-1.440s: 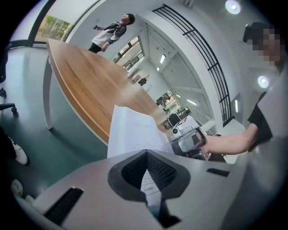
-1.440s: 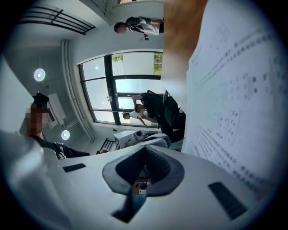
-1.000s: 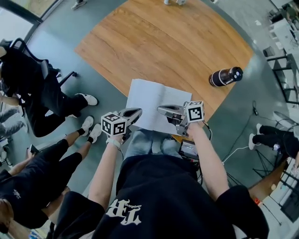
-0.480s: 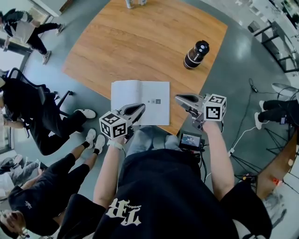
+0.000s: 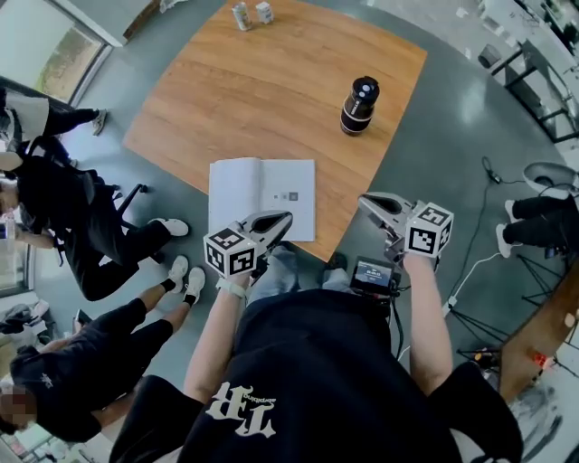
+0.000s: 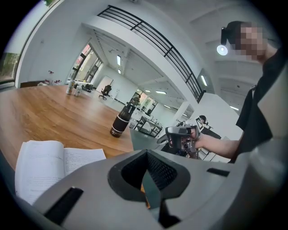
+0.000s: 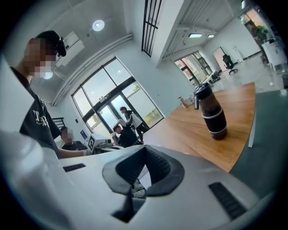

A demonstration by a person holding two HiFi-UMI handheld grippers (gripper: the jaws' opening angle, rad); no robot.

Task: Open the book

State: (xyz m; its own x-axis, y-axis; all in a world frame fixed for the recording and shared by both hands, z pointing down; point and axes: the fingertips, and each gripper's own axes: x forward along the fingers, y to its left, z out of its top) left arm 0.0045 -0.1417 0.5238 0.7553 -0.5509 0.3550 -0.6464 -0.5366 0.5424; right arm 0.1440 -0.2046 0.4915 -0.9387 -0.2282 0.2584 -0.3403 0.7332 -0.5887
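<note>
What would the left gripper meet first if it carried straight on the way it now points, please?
Most likely the bare wooden table, just right of the open book and short of the bottle. The left gripper, shut and empty, tilts slightly down toward that strip; depth is unclear.

Head view: two small items (image 5: 251, 14) at the top edge of the table (image 5: 271, 90), too small to tell. Print on the book (image 5: 262, 194) unreadable; its lower edge partly under the left gripper (image 5: 286, 217). Left gripper view, lower left: that gripper's body hides the book's near edge.

Table (image 5: 226, 99) free between book (image 5: 261, 194) and upright bottle (image 5: 359, 106).
</note>
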